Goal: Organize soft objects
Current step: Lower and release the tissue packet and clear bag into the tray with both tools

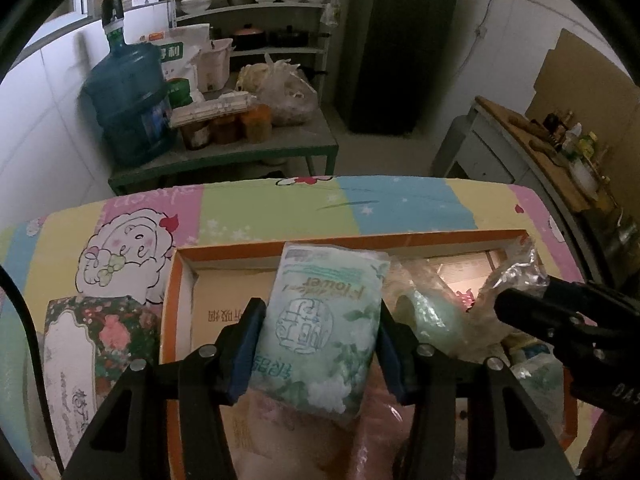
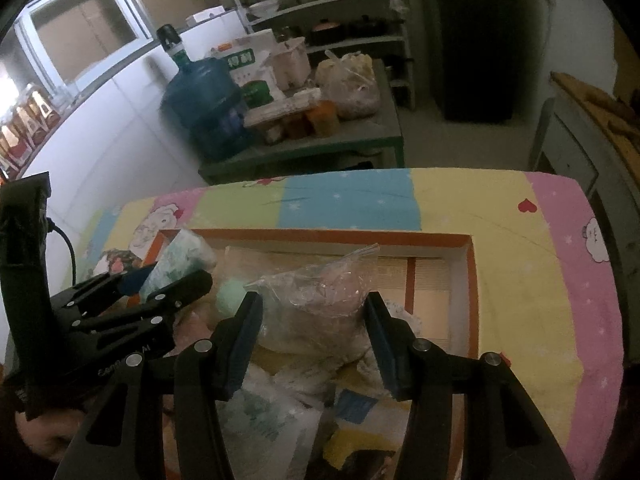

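My left gripper is shut on a pale green tissue pack printed with flowers, held above the orange-rimmed cardboard box. It also shows in the right wrist view with the pack. My right gripper has its jaws around a crinkled clear plastic bag holding soft items inside the box; the pads touch its sides. The right gripper also shows at the right of the left wrist view, next to the bag.
A floral tissue box lies left of the cardboard box on the pastel cartoon tablecloth. More soft packs fill the box's near end. Behind stand a blue water jug, a cluttered green table and shelves.
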Motion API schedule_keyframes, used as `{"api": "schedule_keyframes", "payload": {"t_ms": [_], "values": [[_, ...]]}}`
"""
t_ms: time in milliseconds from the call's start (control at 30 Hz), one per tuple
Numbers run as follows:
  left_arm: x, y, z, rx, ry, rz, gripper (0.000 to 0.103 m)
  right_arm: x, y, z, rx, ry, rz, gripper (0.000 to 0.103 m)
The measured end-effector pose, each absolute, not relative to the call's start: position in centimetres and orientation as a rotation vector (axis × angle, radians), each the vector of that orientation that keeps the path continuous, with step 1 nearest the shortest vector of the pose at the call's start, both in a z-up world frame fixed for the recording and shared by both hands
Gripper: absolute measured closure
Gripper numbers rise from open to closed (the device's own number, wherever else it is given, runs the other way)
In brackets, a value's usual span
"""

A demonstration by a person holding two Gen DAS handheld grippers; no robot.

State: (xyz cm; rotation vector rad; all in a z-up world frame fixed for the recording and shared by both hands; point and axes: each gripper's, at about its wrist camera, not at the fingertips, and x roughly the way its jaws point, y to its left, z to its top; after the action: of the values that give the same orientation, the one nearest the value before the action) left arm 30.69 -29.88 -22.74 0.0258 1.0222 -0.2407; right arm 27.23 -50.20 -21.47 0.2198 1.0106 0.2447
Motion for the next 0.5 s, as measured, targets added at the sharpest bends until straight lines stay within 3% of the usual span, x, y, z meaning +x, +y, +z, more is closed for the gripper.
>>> {"api": "schedule_keyframes", "payload": {"t_ms": [233, 500], "values": [[31.2, -29.8, -23.6, 0.007, 1.044, -0.255, 0.049, 27.3, -50.0, -21.8, 0.215, 1.015, 0.248, 0.047], [31.0, -29.4, -24.0, -0.002, 1.049, -0.259, 0.026, 27.0, -50.1, -21.9, 0.225, 1.005, 0.239, 0.043]]}}
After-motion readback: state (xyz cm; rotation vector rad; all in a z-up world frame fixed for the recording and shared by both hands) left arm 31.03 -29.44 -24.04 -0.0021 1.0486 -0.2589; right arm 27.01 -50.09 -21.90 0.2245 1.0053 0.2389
